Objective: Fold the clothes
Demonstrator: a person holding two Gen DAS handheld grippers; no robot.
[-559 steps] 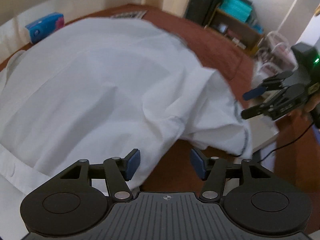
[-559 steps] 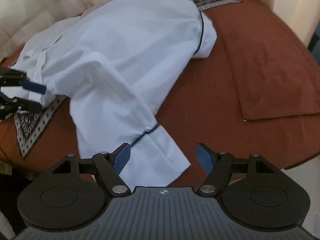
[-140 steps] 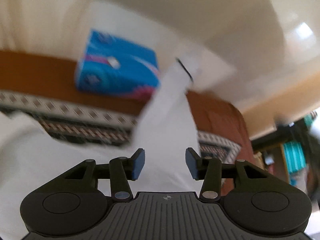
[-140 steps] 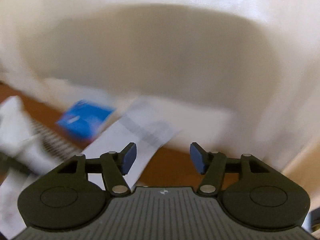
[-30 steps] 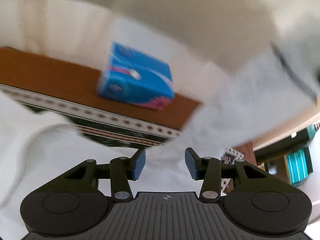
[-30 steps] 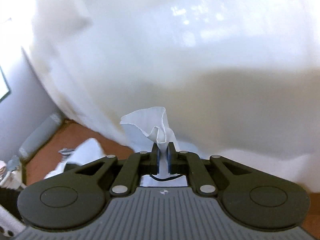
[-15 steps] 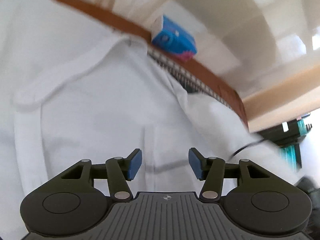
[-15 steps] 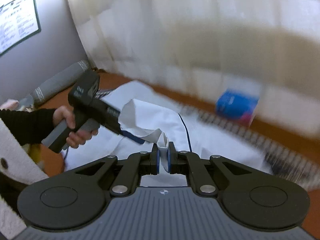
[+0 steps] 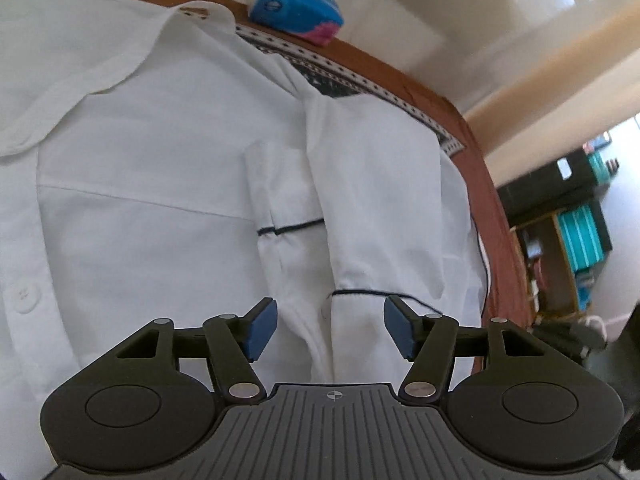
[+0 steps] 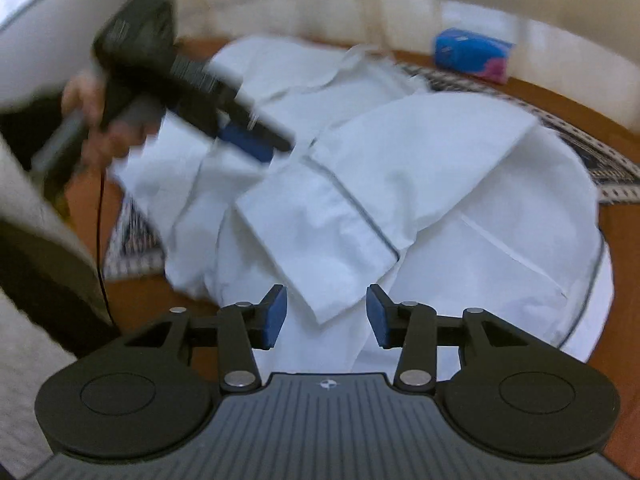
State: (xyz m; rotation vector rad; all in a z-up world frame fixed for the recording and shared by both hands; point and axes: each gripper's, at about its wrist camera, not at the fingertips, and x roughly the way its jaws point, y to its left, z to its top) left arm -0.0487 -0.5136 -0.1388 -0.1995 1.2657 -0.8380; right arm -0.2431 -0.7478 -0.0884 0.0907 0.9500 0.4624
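A white shirt [image 9: 160, 168] lies spread on the brown table [image 9: 492, 220], collar at the upper left of the left wrist view. Two sleeves with dark piping are folded inward over its body: one sleeve [image 9: 288, 200], the other sleeve [image 10: 332, 232]. My left gripper [image 9: 330, 334] hovers over the sleeve cuffs, its jaws opening and pressing on nothing. My right gripper [image 10: 326, 316] is also opening; the sleeve cuff lies loose just beyond its blue pads [image 10: 276, 316]. In the right wrist view the left gripper [image 10: 248, 140] shows blurred over the shirt, held by a hand [image 10: 92, 112].
A blue tissue box [image 9: 296, 16] stands at the table's far edge, also visible as the tissue box [image 10: 472, 54]. A patterned runner [image 9: 344, 84] lies under the shirt. Shelves [image 9: 576, 232] stand beyond the table's right edge. A light sleeve [image 10: 24, 216] is at the left.
My right gripper has let go of the sleeve, which now lies folded across the shirt. Both grippers came down over the shirt, and the left jaws stand wider.
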